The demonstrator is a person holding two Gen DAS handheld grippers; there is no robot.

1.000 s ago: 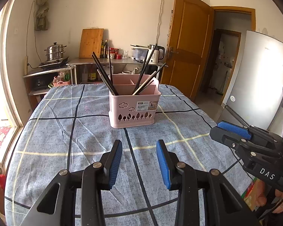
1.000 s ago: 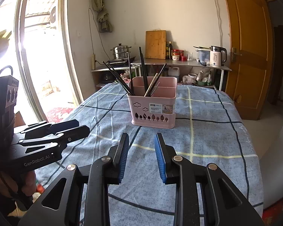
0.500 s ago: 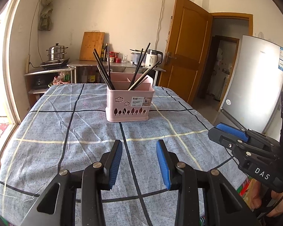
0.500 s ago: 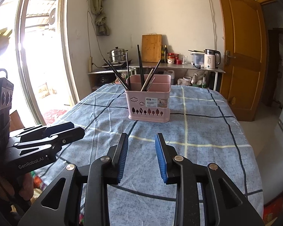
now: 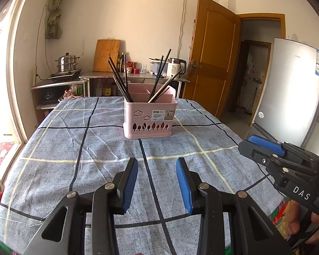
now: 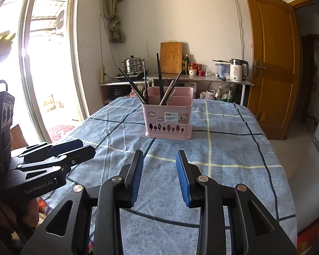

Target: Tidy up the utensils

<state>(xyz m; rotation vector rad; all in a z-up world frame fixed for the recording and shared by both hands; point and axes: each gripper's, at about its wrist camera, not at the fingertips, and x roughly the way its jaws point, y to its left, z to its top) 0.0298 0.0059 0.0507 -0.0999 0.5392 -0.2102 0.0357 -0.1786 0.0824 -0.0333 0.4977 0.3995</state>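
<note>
A pink utensil basket (image 5: 150,118) stands upright mid-table on a blue checked cloth (image 5: 74,153). It also shows in the right wrist view (image 6: 168,116). Several dark chopsticks (image 5: 119,78) stand in its left and right compartments, leaning outward; they show in the right wrist view too (image 6: 159,78). My left gripper (image 5: 156,163) is open and empty, above the near part of the table, well short of the basket. My right gripper (image 6: 159,157) is open and empty, likewise short of the basket. Each gripper shows from the side in the other's view: the right (image 5: 251,143), the left (image 6: 87,146).
A counter (image 5: 136,78) behind the table holds a cutting board, bottles and a kettle (image 5: 175,67). A steamer pot (image 5: 67,62) sits at back left. A wooden door (image 5: 212,63) and a fridge (image 5: 291,91) stand to the right. A glass door (image 6: 42,63) is on the left.
Both grippers have pulled back from the basket toward the near table edge and tilted up a little. The basket looks smaller and farther. The jaws have stayed open.
</note>
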